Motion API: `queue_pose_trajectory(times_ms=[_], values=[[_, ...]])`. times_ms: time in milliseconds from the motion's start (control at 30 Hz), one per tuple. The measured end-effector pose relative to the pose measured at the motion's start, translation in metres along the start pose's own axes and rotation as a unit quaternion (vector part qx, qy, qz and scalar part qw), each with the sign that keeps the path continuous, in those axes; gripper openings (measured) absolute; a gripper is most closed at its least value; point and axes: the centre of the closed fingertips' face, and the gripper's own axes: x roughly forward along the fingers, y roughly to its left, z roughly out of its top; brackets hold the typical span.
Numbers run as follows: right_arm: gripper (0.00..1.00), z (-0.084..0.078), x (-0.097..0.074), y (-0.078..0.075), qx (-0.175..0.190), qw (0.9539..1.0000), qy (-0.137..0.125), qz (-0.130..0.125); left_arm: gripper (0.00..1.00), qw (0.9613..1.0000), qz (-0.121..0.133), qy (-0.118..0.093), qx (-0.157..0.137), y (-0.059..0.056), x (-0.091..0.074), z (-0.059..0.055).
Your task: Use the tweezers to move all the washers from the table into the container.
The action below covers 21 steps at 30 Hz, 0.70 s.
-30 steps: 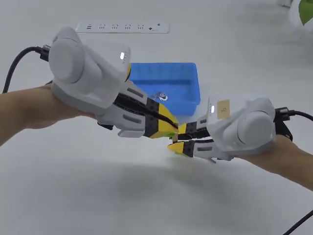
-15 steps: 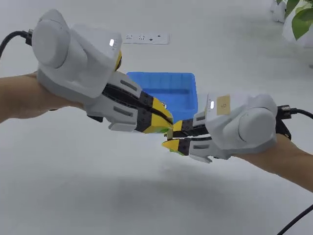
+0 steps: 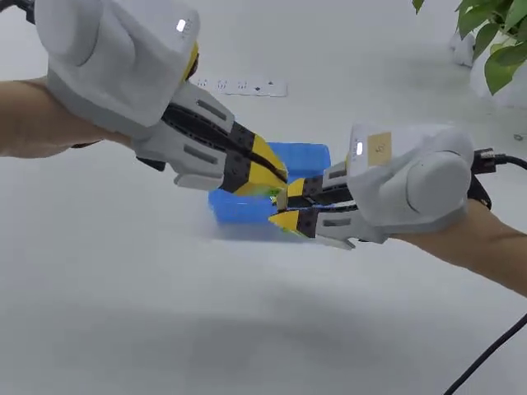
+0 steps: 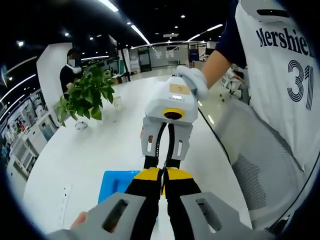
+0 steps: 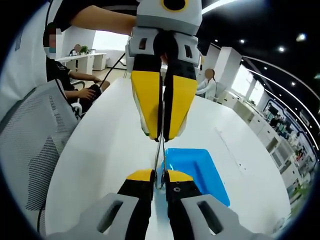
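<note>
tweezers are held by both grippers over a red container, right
Not red: the head view shows the container is blue. The tweezers are held by the left gripper and right gripper over it.

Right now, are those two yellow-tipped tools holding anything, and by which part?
Yes: thin metal tweezers, pinched at one end by the left tool and at the other end by the right tool.

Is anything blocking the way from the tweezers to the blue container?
Nothing visible does. The tweezers run from the left gripper to the right gripper. The blue container sits just past them on the table, and nothing stands between. I cannot make out a washer in the tweezers.
</note>
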Motion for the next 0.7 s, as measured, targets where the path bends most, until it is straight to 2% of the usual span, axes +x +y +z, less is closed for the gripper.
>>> queue_pose_trajectory(times_ms=[233,400,433,500,633,700], values=[[0.10,0.006,0.003,-0.026,-0.010,0.9999,-0.003,-0.011,0.06,0.9997,0.004,0.007,0.021,0.022,-0.005,0.004],[0.10,0.004,0.011,-0.048,-0.016,0.9997,-0.003,-0.020,0.06,0.9995,0.010,0.011,0.026,0.043,-0.007,0.000],[0.10,0.003,0.013,-0.053,-0.015,0.9996,-0.003,-0.022,0.06,0.9996,0.012,0.009,0.023,0.058,-0.007,-0.005],[0.10,-0.002,0.018,-0.061,-0.016,0.9996,0.001,-0.024,0.06,0.9997,0.015,0.009,0.019,0.066,-0.004,-0.010],[0.10,-0.012,0.028,-0.067,-0.025,0.9994,0.012,-0.020,0.06,0.9997,0.017,0.015,0.011,0.073,0.002,-0.022],[0.10,-0.018,0.035,-0.067,-0.024,0.9995,0.015,-0.012,0.06,0.9995,0.016,0.024,0.009,0.074,0.006,-0.030]])
